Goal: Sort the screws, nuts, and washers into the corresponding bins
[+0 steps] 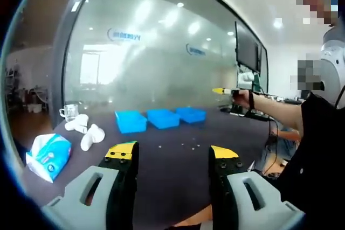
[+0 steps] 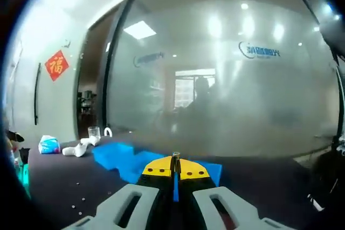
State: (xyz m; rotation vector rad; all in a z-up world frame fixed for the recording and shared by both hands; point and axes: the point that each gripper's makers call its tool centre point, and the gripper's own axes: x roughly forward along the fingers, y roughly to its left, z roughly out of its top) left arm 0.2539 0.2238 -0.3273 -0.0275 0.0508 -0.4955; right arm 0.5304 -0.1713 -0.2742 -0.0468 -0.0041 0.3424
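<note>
In the right gripper view, the right gripper (image 2: 175, 173) has its fingers (image 2: 159, 169) pressed together on a small screw (image 2: 176, 156) that stands upright, long axis toward 12 o'clock, above three blue bins (image 2: 116, 154) on the dark worktop (image 2: 59, 184). In the left gripper view, the left gripper (image 1: 172, 154) holds its fingers (image 1: 121, 152) wide apart over the worktop, with loose small parts (image 1: 186, 145) scattered at 12 o'clock before the row of bins, long axes running toward 3 o'clock. A tissue pack (image 1: 49, 155) lies at 9 o'clock, white objects (image 1: 86, 132) and a glass cup (image 1: 69, 112) beyond it.
</note>
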